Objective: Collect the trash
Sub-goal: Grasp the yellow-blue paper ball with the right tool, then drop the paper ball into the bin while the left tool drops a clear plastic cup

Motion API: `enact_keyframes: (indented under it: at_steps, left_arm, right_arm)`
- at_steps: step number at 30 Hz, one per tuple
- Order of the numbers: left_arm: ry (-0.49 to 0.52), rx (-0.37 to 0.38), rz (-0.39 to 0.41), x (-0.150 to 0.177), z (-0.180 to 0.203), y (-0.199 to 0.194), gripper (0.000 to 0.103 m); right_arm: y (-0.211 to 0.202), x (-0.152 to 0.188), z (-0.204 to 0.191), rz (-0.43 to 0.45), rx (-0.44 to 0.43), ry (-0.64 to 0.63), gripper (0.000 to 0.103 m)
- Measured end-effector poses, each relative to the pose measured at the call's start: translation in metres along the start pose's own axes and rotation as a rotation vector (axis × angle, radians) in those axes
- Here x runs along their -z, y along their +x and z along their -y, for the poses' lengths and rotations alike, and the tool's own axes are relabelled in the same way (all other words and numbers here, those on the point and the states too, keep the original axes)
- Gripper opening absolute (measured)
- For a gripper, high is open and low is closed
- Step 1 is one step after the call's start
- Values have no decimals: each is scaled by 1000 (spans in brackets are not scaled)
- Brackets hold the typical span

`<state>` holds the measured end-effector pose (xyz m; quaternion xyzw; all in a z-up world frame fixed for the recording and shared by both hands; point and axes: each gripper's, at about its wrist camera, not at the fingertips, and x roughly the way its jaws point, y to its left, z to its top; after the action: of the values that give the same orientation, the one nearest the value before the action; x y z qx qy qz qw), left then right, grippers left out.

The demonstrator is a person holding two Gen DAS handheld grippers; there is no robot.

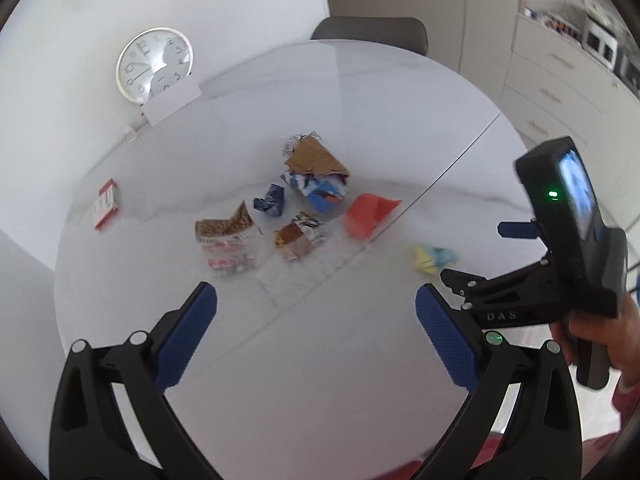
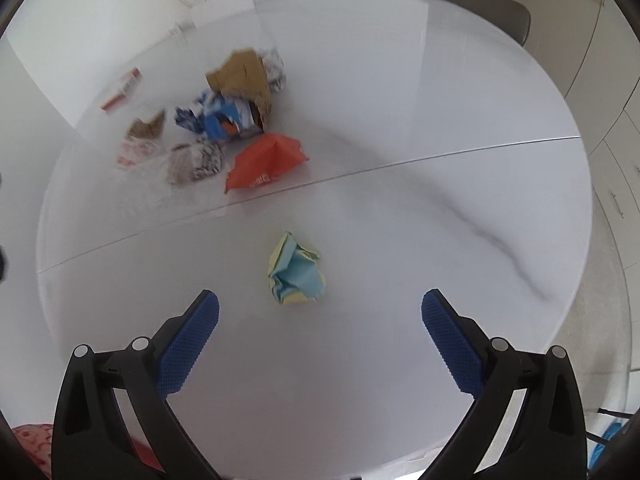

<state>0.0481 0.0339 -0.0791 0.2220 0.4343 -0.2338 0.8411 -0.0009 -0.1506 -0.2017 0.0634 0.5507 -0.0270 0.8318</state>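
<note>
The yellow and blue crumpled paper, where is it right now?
In the right wrist view the crumpled paper lies alone on the white table, just ahead of the open right claw, nearer than the orange wrapper.

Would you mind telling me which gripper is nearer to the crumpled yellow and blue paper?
Right. The right gripper sits open just short of the paper; the left gripper is off to its left.

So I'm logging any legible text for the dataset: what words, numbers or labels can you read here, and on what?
"D A S": on the black body of the right gripper.
Clock: hour numerals, too blurred to quote.
Red and white box: white lettering, unreadable.
Orange wrapper: pale print along its edge, too blurred.
Clear wrapper: red print, unreadable.
</note>
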Motion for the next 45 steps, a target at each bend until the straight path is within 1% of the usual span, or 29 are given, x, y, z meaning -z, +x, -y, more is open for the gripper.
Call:
enact_keyframes:
  at_steps: [1, 2, 3, 4, 6, 7, 9, 13, 16, 19, 20, 22, 24, 27, 30, 32, 35, 37, 39, 43, 44, 45]
  left_arm:
    - [35, 9, -5, -1, -6, 7, 95]
    - [70, 20, -7, -2, -10, 14, 95]
    - [111, 31, -9, -4, -14, 22, 95]
    - [163, 45, -16, -5, -17, 31, 95]
    - [248, 71, -26, -8, -19, 47, 95]
    - [299, 95, -33, -10, -19, 57, 95]
    - [382, 149, -50, -14, -16, 74, 95]
    - [524, 215, -86, -14, -3, 107, 95]
    - [592, 233, -117, -14, 6, 129, 95]
    - [643, 263, -138, -14, 13, 143, 95]
    - [652, 270, -134, -15, 13, 145, 95]
    - [656, 287, -136, -16, 15, 148, 86]
    - [649, 296, -158, -17, 17, 152, 68]
    - [618, 295, -143, -18, 15, 148, 68]
    - [561, 287, -118, -19, 10, 134, 67]
    - [505, 291, -102, -20, 6, 119, 67]
    - [419, 305, -85, -19, 5, 95, 66]
    - [362, 312, -80, -17, 11, 79, 65]
    - [313, 331, -80, -14, 23, 62, 65]
    - [272, 352, -81, -6, 57, 38, 65]
    - [269, 356, -82, -5, 69, 33, 65]
    - [267, 361, -82, -4, 82, 27, 64]
  right_arm:
    - [8, -1, -3, -16, 18, -1, 93]
    - [16, -3, -6, -34, 39, -1, 84]
    - [24, -3, -9, -58, 57, 3, 73]
    - [29, -3, -9, -70, 62, 11, 67]
    - [32, -2, -8, -87, 51, 55, 40]
    - [30, -2, -7, -85, 48, 73, 35]
    - [25, 0, -4, -82, 58, 105, 35]
    - [-1, 6, 9, -53, 47, 205, 35]
    - [-30, 19, 23, -18, 40, 283, 35]
    - [-55, 35, 34, 9, 55, 356, 35]
    - [-61, 41, 38, 15, 59, 379, 36]
    - [-73, 53, 46, 24, 72, 429, 36]
    - [-85, 67, 55, 40, 87, 476, 36]
    - [-98, 84, 67, 63, 96, 546, 36]
    - [-107, 114, 90, 65, 127, 622, 37]
    - [-98, 142, 111, 20, 153, 675, 37]
    - [-68, 175, 139, -55, 157, 731, 37]
    - [-38, 191, 156, -108, 135, 749, 37]
    - [-5, 200, 168, -154, 89, 751, 37]
    - [51, 206, 180, -233, 17, 701, 37]
    - [64, 205, 180, -252, 7, 689, 42]
    - [73, 205, 182, -272, -2, 680, 55]
